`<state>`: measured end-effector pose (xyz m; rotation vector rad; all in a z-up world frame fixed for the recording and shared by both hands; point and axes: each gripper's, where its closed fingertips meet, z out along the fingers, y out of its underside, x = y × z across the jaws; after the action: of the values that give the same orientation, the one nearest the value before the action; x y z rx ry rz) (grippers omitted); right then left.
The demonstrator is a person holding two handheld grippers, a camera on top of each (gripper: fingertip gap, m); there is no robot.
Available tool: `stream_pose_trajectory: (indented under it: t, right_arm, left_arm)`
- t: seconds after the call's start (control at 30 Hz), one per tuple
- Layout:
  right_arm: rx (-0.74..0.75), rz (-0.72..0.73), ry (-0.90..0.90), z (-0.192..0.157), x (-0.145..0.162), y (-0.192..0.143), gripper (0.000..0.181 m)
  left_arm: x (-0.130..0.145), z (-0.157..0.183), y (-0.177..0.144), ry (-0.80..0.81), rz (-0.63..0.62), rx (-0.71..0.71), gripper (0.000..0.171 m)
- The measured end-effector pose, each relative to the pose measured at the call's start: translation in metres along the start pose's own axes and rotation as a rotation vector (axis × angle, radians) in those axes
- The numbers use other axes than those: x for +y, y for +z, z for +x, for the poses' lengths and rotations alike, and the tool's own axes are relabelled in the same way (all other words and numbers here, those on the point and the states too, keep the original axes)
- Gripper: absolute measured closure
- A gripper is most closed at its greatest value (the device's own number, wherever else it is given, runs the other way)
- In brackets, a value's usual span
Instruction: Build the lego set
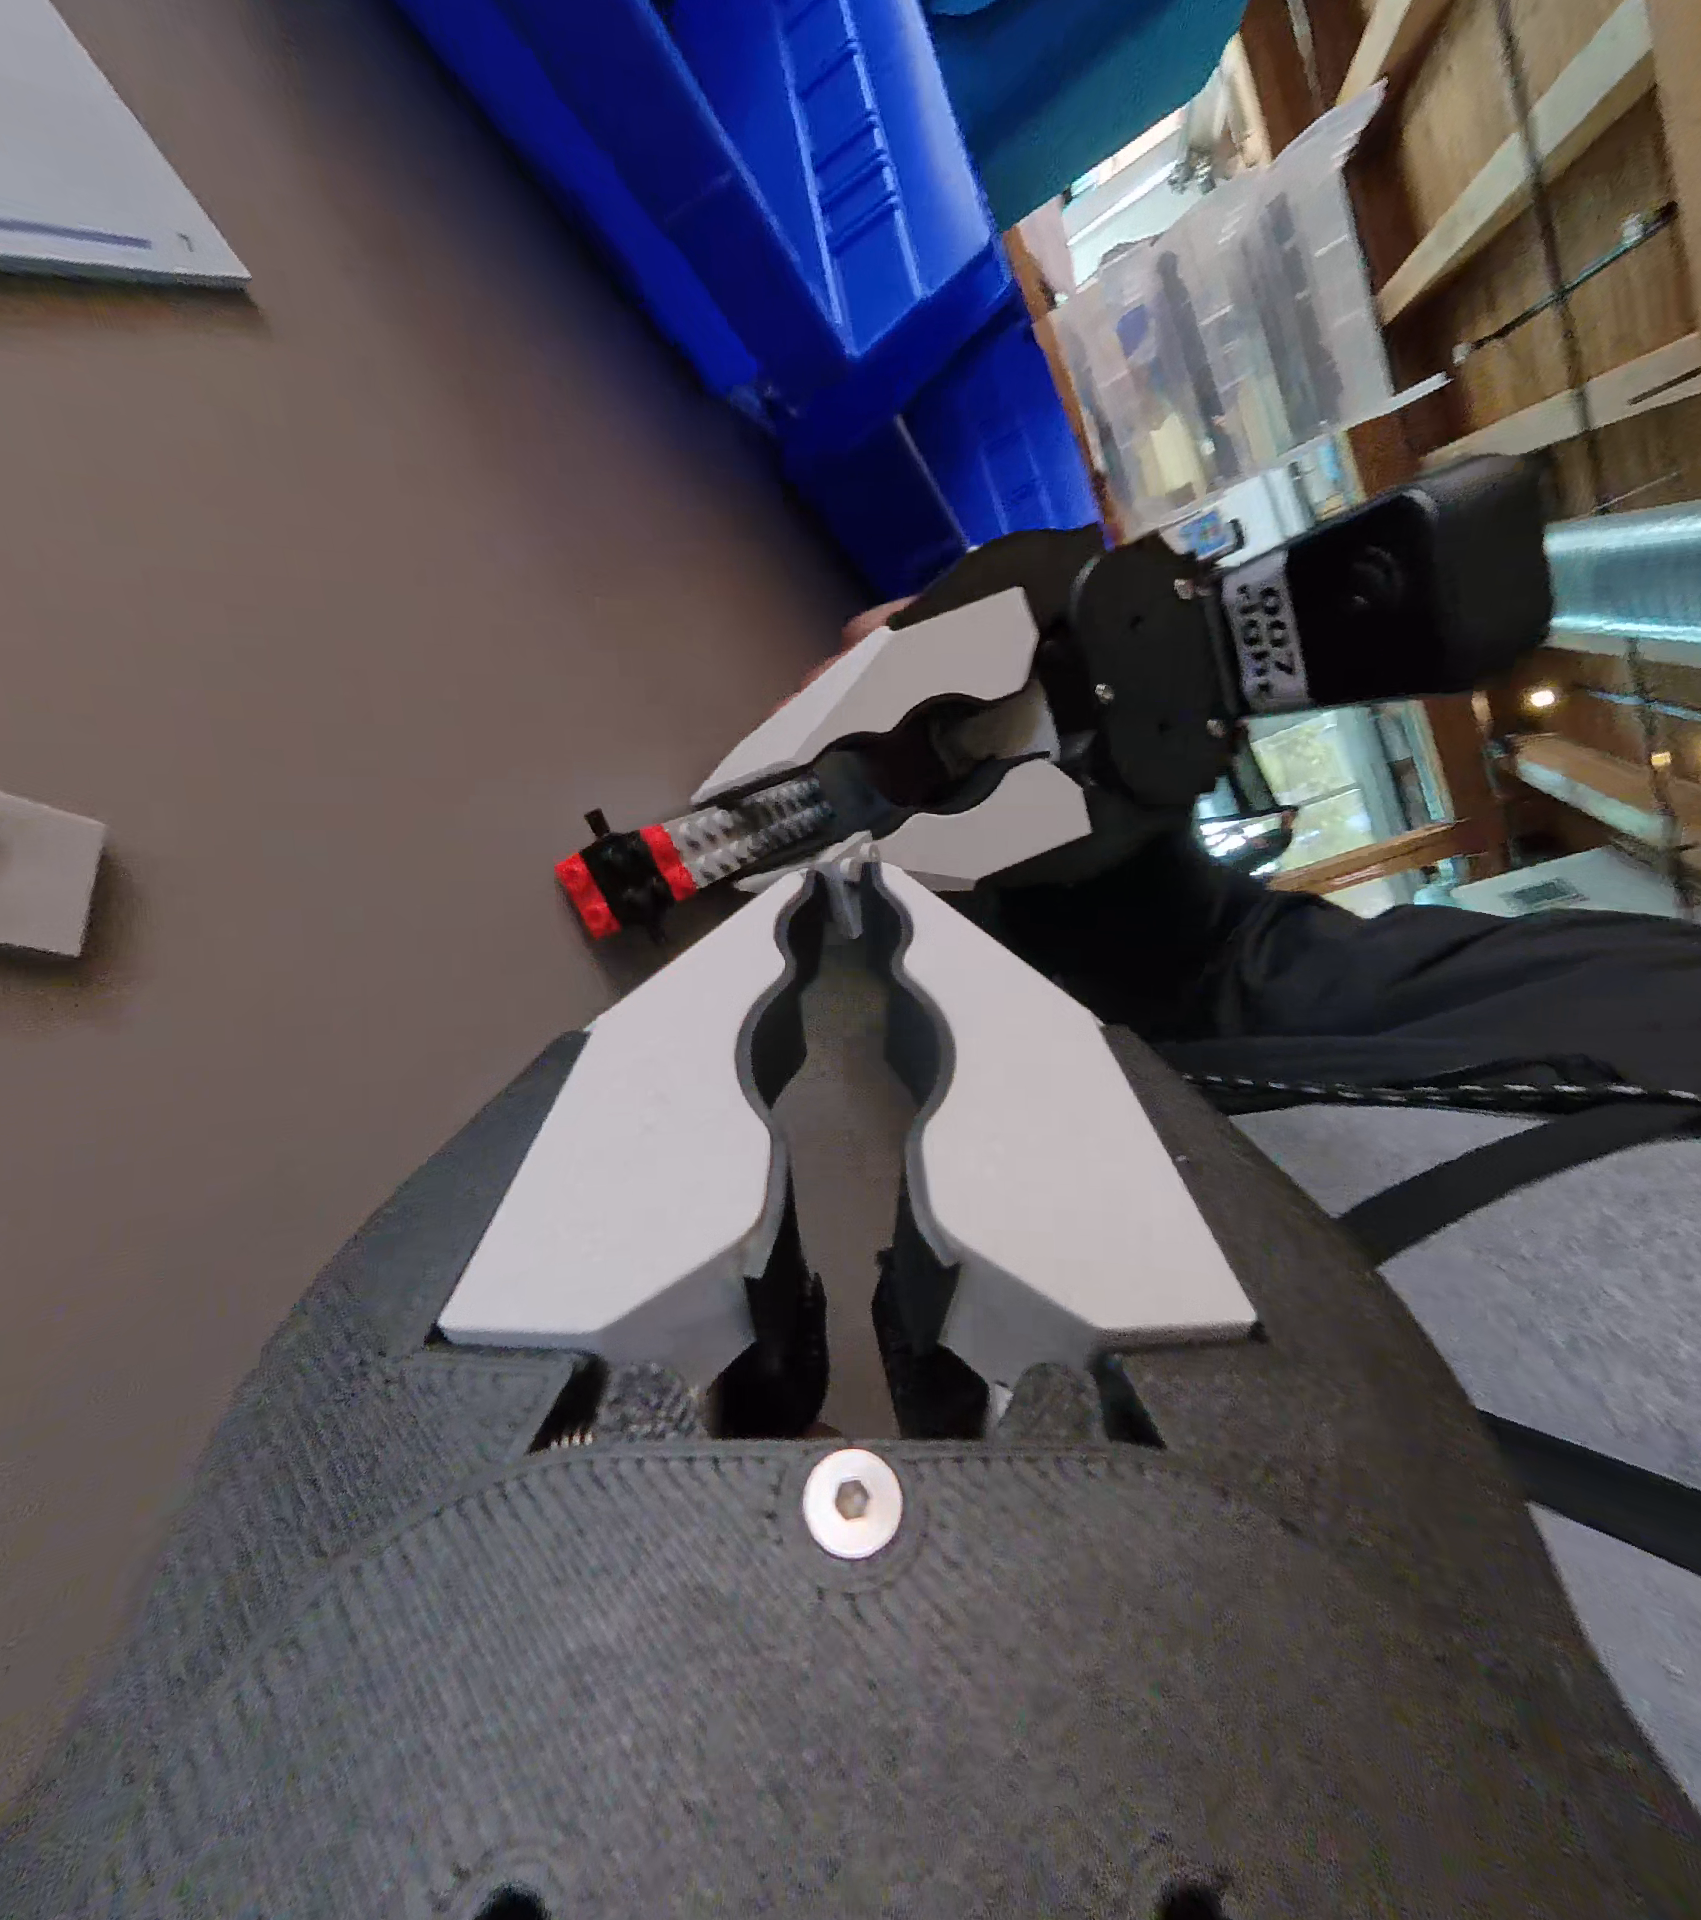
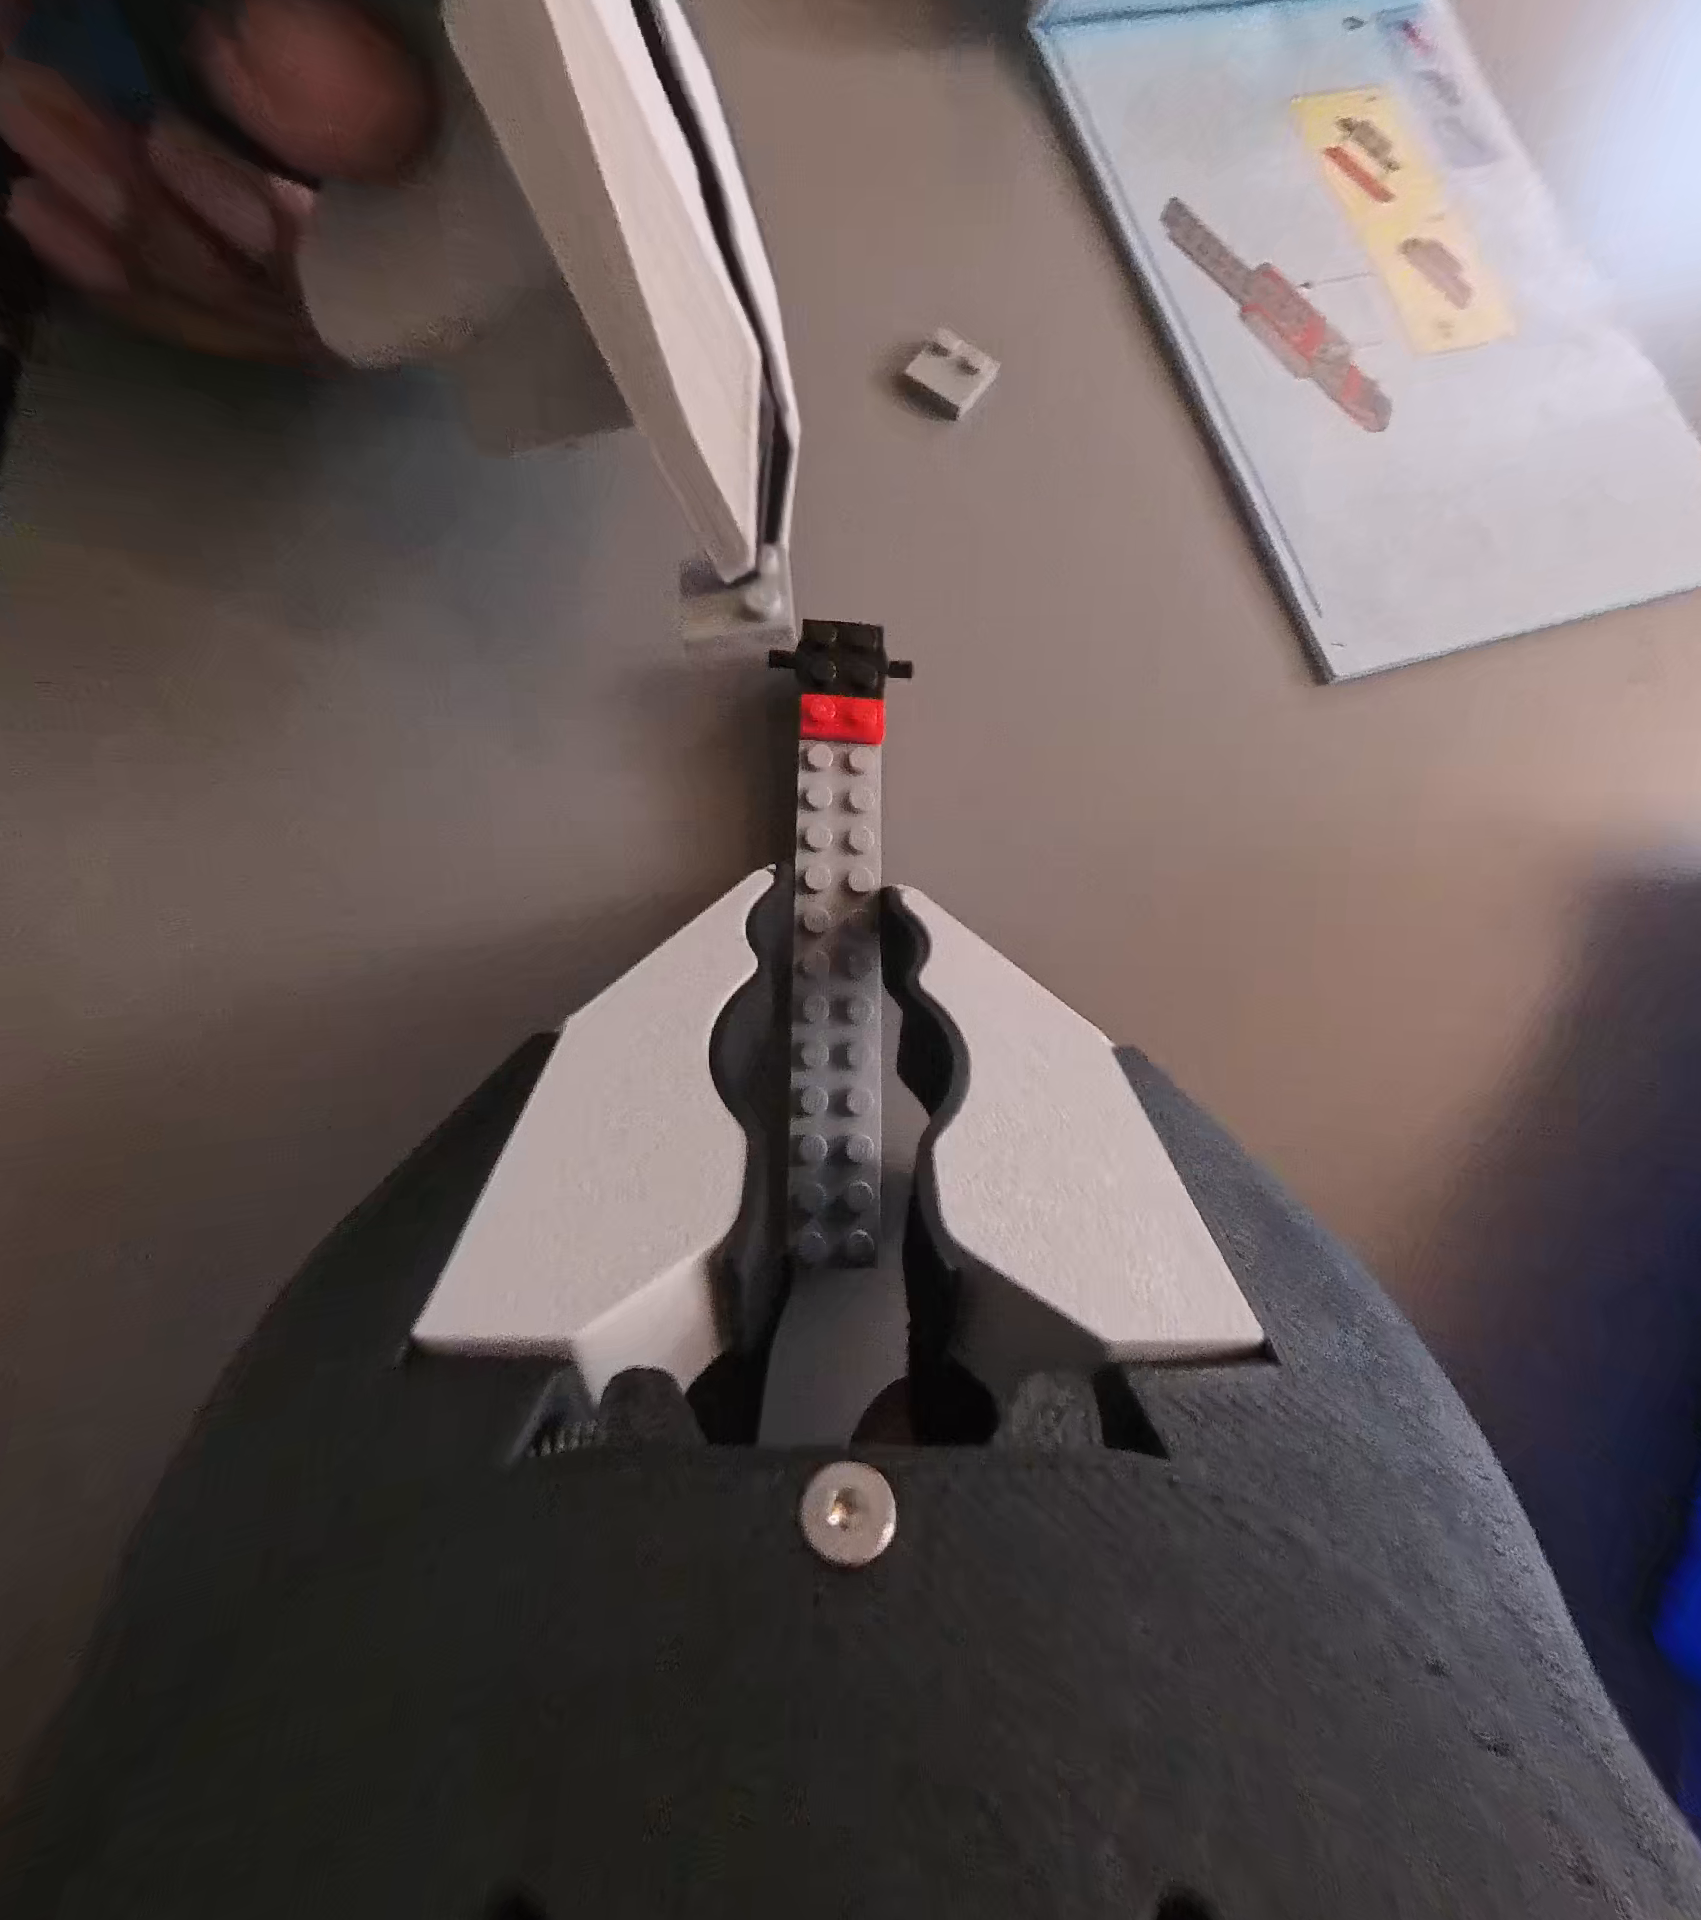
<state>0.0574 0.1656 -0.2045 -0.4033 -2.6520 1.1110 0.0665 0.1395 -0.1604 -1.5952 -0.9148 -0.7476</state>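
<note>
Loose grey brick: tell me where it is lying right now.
The loose grey brick lies on the table in the right wrist view, between the instruction booklet on its right and the left claw on its left, beyond the long grey plate.

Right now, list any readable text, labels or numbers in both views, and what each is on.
I don't copy writing out; here is what bears it.
White band on the right gripper: dark printed characters, legible.
Instruction booklet on the table: small print, too blurred to read.
Grey lego plate in the right gripper, small grey piece in the left gripper: no writing seen.
</note>
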Motion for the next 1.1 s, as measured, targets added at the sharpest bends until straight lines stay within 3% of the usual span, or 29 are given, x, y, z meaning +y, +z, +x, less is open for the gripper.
stream_pose_trajectory:
  t: [0.2,0.67,0.93,1.1]
  right_arm:
    - [0.103,0.020,-0.015,0.007,-0.003,-0.002,0.161]
    - [0.173,0.029,-0.077,0.007,-0.005,-0.003,0.161]
    - [0.099,-0.005,-0.039,0.001,-0.001,0.000,0.161]
    - [0.027,0.074,-0.016,-0.002,-0.013,-0.003,0.150]
  left_arm:
    - [-0.003,-0.020,0.008,0.119,-0.071,-0.176,0.166]
    - [0.004,-0.032,0.016,0.205,-0.123,-0.330,0.166]
    - [0.006,-0.033,0.016,0.210,-0.117,-0.349,0.166]
    - [0.006,-0.029,0.015,0.190,-0.110,-0.308,0.166]
